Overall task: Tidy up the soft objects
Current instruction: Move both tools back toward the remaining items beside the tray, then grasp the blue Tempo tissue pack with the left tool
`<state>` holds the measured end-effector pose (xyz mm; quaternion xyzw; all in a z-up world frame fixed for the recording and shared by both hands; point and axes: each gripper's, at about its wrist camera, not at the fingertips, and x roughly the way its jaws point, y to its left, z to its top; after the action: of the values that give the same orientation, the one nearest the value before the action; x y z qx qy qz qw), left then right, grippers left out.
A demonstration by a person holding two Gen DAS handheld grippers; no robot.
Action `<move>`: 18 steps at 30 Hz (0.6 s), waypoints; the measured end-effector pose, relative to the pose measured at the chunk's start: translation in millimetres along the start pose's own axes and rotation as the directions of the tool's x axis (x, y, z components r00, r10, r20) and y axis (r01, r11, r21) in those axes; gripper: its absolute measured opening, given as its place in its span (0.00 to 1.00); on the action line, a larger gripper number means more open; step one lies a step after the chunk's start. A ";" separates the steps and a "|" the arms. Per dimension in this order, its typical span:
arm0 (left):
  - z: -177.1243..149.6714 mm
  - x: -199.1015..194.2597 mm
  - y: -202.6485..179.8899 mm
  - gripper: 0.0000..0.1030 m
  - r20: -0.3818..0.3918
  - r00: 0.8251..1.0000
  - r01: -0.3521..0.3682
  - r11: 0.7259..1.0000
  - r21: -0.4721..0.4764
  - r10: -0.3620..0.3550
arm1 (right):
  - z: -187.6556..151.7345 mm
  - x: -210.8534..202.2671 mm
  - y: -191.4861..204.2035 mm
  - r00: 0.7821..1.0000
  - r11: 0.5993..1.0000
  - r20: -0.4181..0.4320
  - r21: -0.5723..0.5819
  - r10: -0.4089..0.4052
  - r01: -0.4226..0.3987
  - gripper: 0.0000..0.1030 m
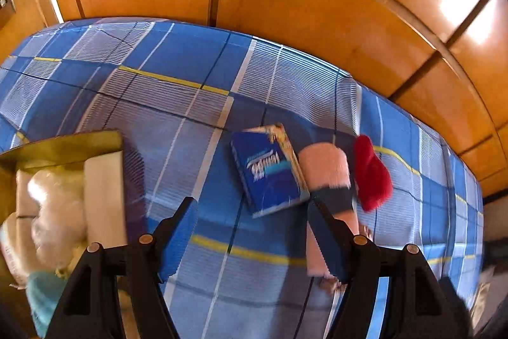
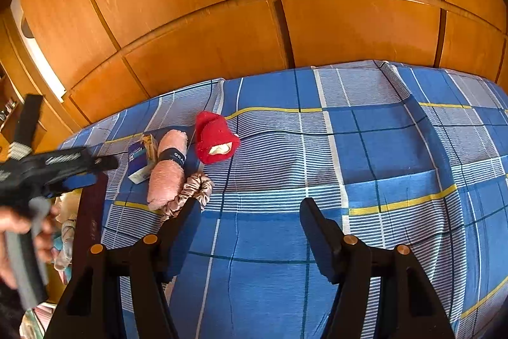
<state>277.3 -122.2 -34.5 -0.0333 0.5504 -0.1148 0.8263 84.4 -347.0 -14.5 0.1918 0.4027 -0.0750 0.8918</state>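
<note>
Left tongs [image 1: 254, 212] spread wide, gripping nothing, hovering over the bed [image 1: 177, 78] just short of the rolled pink towel [image 1: 324, 167]. Right tongs [image 2: 250, 208] likewise wide apart and empty above bare sheet. Towel lying between blue tissue pack [image 1: 270, 170] and red knit piece [image 1: 371, 173], satin scrunchie [image 2: 197, 186] touching its near end. Probably light, soft, compressible; best pinched across the dark band [image 2: 173, 159], where the roll stays bound. Box [image 1: 101, 180] of soft things at far left. Ample open bed rightward; wardrobe [image 2: 254, 21] close behind the far edge.
</note>
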 end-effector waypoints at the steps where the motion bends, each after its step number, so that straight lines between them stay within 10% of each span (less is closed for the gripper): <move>1: 3.7 4.2 -0.8 0.70 -0.004 1.000 -0.004 1.000 -0.007 0.004 | 0.4 0.5 -0.1 1.000 1.000 -0.002 0.003 0.005 -0.005 0.64; 18: 36.4 70.5 -14.0 0.78 -0.072 0.990 -0.121 0.993 -0.013 0.120 | 1.7 5.0 -6.1 0.998 0.997 -0.034 0.061 0.053 -0.051 0.64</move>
<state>334.5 -154.4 -81.3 -0.0029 0.5814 -0.0611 0.8113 87.2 -353.2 -18.9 0.2304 0.4109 -0.0605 0.8800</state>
